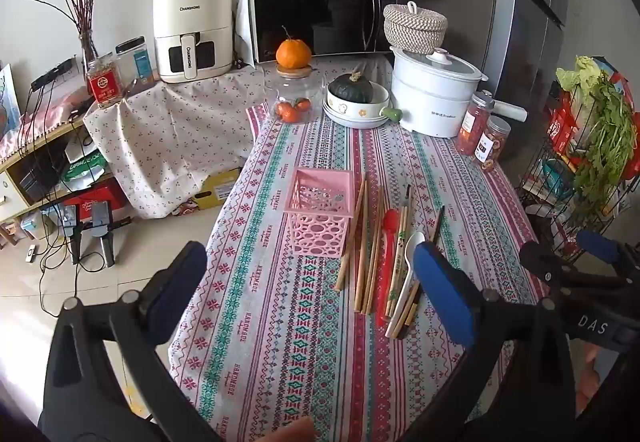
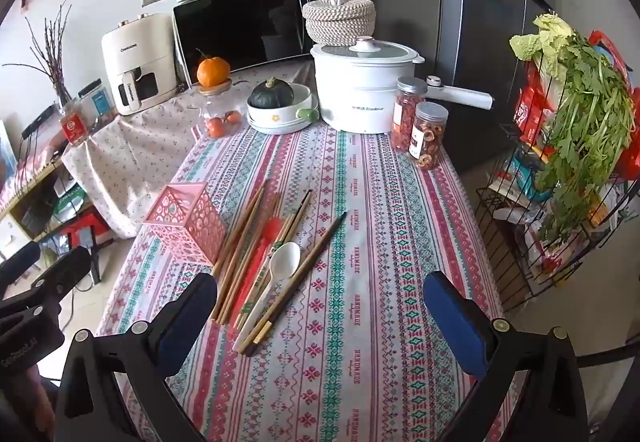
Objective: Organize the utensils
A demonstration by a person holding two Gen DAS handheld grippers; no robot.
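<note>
A pink perforated utensil basket (image 1: pixel 320 216) (image 2: pixel 188 228) stands upright on the patterned tablecloth. To its right lie several wooden chopsticks (image 1: pixel 366 246) (image 2: pixel 240 242), a red spoon (image 1: pixel 389 242) (image 2: pixel 262 246), a white spoon (image 1: pixel 410 262) (image 2: pixel 276 274) and a dark chopstick (image 2: pixel 316 254). My left gripper (image 1: pixel 312 282) is open and empty above the table, in front of the basket. My right gripper (image 2: pixel 320 318) is open and empty, in front and to the right of the utensils; it also shows in the left wrist view (image 1: pixel 568 258).
At the table's back stand a glass jar (image 1: pixel 294 98) with an orange on it, a bowl holding a squash (image 1: pixel 356 98), a white electric pot (image 1: pixel 434 94) and two snack jars (image 2: pixel 420 126). A wire rack with greens (image 2: pixel 560 162) stands right of the table. Floor and shelves lie left.
</note>
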